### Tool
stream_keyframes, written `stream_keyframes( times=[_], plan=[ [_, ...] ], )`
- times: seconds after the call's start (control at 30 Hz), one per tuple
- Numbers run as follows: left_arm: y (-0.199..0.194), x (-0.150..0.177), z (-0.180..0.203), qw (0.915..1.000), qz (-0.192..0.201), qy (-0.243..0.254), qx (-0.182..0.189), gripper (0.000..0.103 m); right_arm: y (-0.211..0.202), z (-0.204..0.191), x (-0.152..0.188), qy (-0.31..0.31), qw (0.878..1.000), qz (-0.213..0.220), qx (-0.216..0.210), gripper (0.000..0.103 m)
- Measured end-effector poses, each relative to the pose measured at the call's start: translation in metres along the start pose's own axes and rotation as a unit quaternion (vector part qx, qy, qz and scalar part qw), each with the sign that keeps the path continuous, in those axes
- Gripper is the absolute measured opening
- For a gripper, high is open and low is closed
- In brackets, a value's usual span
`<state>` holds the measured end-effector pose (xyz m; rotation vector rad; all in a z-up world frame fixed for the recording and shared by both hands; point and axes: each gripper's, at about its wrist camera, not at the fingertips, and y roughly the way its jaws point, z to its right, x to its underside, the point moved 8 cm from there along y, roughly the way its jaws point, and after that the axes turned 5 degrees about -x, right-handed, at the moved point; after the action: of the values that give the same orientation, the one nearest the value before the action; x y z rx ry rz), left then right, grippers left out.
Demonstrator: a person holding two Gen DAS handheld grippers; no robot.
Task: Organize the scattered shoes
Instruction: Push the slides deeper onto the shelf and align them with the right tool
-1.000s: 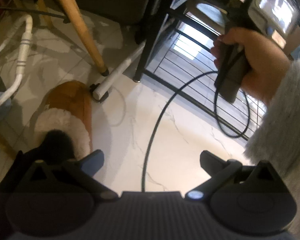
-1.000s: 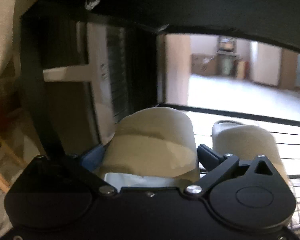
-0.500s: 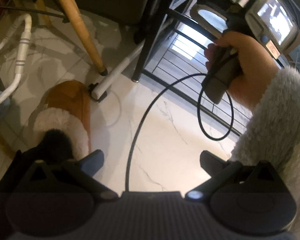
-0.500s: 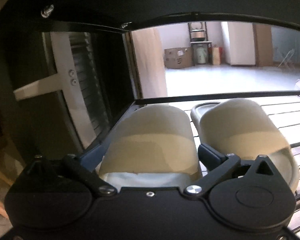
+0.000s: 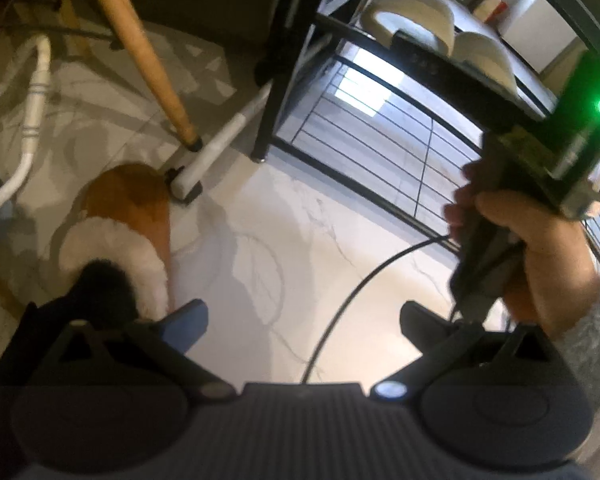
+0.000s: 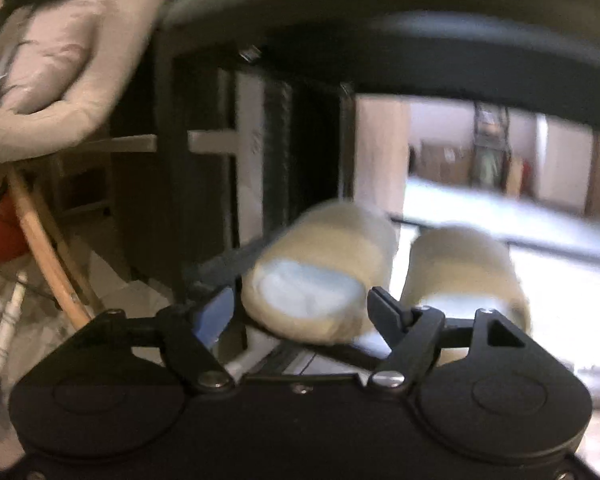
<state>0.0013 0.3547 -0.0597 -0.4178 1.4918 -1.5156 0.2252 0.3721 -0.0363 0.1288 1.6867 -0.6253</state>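
Two cream slippers stand side by side on the black wire shoe rack (image 5: 420, 128): the left slipper (image 6: 320, 268) and the right slipper (image 6: 464, 272). They also show in the left wrist view (image 5: 412, 16). My right gripper (image 6: 300, 304) is open, its jaws apart on either side of the left slipper's heel. A brown slipper with white fleece lining (image 5: 128, 224) lies on the marble floor. My left gripper (image 5: 300, 320) is open and empty above the floor, just right of the brown slipper.
A wooden chair leg (image 5: 148, 64) and a white tube frame (image 5: 220, 144) stand beside the brown slipper. A black cable (image 5: 360, 280) hangs from the right hand's handle (image 5: 500, 216). A grey cushion (image 6: 60, 60) sits upper left in the right wrist view.
My right gripper has opened off the left cream slipper and pulled back from the rack; the slipper now rests on the shelf. The left gripper has barely moved.
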Motion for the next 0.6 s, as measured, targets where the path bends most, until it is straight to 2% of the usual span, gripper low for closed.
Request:
stream_keyframes(
  times=[0.13,0.3,0.4,0.43,0.47,0.5,0.6],
  plan=[
    [0.006,0.001,-0.007,0.9997,-0.015,-0.020,0.000,0.102,0.009,0.005,0.010,0.029,0.999,-0.001,0.015,0.073],
    [0.007,0.001,-0.005,0.9998,-0.015,-0.012,0.002,0.102,0.017,0.015,0.013,0.048,0.998,0.006,0.030,0.070],
    [0.006,0.001,-0.003,0.9999,-0.013,-0.008,0.005,0.102,0.018,0.019,0.013,0.054,0.998,0.006,0.028,0.071],
    [0.005,0.001,-0.004,0.9999,-0.012,-0.008,0.004,0.102,0.016,0.018,0.011,0.061,0.998,0.004,0.022,0.078],
    [0.006,0.001,-0.004,0.9999,-0.012,-0.008,0.003,0.102,0.014,0.017,0.010,0.065,0.998,0.003,0.017,0.099],
    [0.006,0.002,-0.005,0.9999,-0.013,-0.010,0.003,0.102,0.007,0.014,0.007,0.062,0.998,0.009,0.008,0.103],
    [0.007,0.003,-0.007,0.9997,-0.017,-0.016,0.005,0.102,-0.027,0.007,-0.013,-0.003,0.997,0.071,-0.003,0.103]
  ],
)
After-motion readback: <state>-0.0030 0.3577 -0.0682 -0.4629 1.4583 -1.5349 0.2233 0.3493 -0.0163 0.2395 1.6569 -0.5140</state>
